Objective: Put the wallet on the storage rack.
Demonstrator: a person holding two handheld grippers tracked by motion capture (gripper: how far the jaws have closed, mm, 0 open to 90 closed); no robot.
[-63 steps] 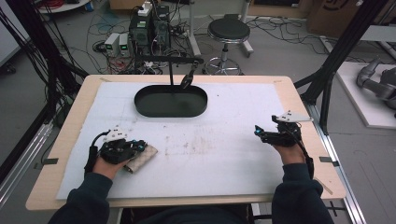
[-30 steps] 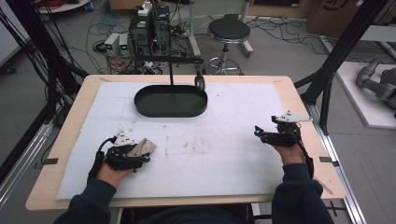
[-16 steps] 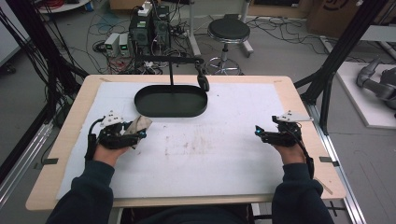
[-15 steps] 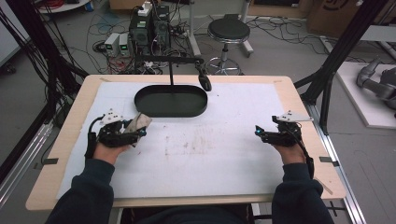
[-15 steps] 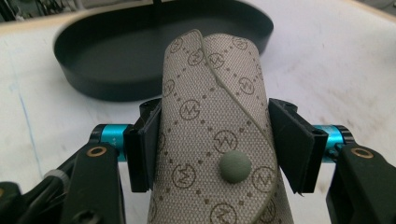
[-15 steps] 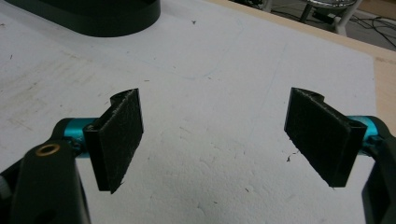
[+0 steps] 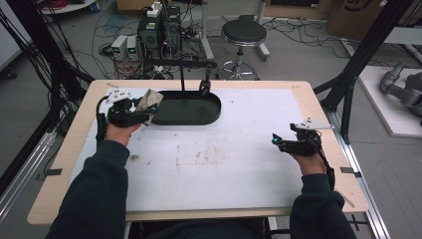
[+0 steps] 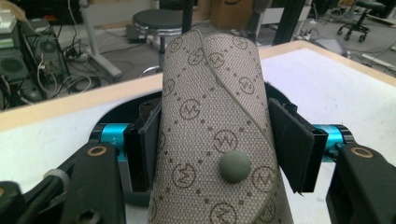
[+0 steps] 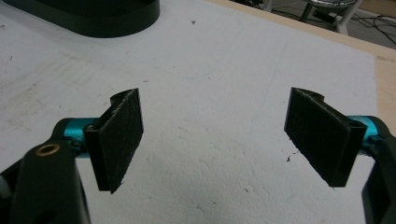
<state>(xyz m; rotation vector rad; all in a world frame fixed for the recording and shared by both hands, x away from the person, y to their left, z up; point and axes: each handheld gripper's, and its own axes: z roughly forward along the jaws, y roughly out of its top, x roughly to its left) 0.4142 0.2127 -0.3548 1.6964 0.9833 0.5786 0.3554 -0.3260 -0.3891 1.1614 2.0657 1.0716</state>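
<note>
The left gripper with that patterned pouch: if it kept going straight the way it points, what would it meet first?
Probably the black tray. The left gripper, shut on the pouch, points at the tray's near end, though it may be held above the rim.

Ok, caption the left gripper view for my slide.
Left gripper clamps a patterned fabric pouch at the black tray.

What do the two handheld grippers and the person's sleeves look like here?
Both the left gripper and right gripper have black bodies, flat black padded jaws on turquoise mounts, grey three-cornered top plates and trailing black cables. The sleeves are dark navy.
</note>
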